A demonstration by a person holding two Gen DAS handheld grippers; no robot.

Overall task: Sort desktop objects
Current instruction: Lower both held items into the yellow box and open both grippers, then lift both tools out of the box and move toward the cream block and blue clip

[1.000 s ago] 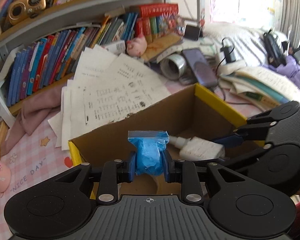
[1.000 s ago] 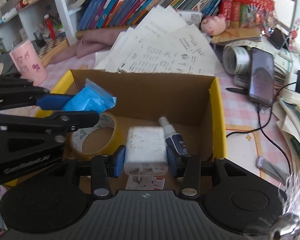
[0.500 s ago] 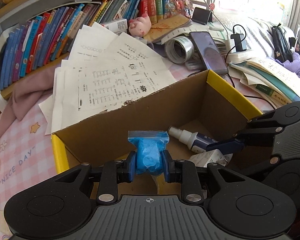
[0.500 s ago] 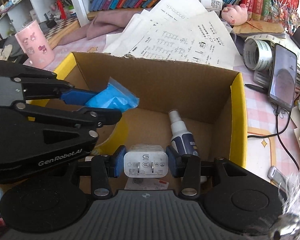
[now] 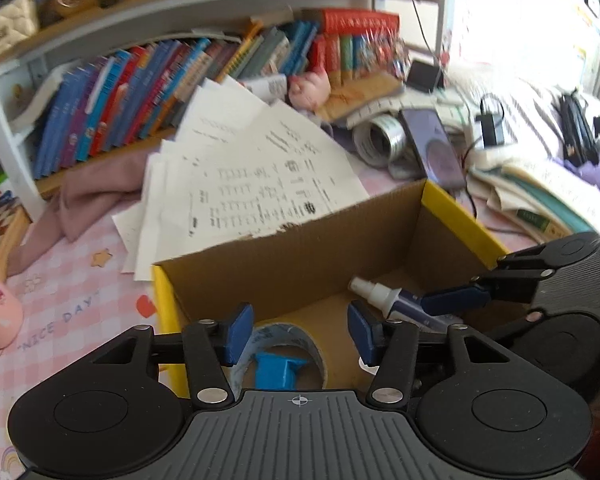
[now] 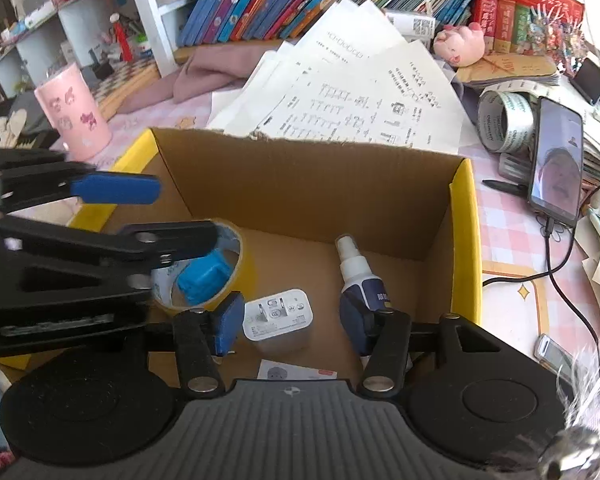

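A cardboard box with yellow rims (image 5: 456, 208) (image 6: 465, 236) stands on the pink checked desk. My left gripper (image 5: 298, 330) is open and empty above the box's left part. The blue bag (image 5: 278, 370) (image 6: 204, 276) lies inside a roll of tape (image 6: 242, 258) on the box floor, below the left gripper. My right gripper (image 6: 292, 322) is open and empty over the box. The white charger (image 6: 278, 316) lies on the box floor between its fingers. A spray bottle (image 6: 358, 270) (image 5: 388, 300) lies to the right of the charger.
Sheets of paper (image 6: 352, 100) lie fanned behind the box. A phone (image 6: 556, 172) with cable and a large tape roll (image 6: 504, 120) lie at the right. A pink cup (image 6: 74, 110) stands at the left. Bookshelves (image 5: 180, 76) run along the back.
Both grippers have opened. The blue bag dropped from the left gripper into the tape roll. The white charger dropped from the right gripper onto the box floor.
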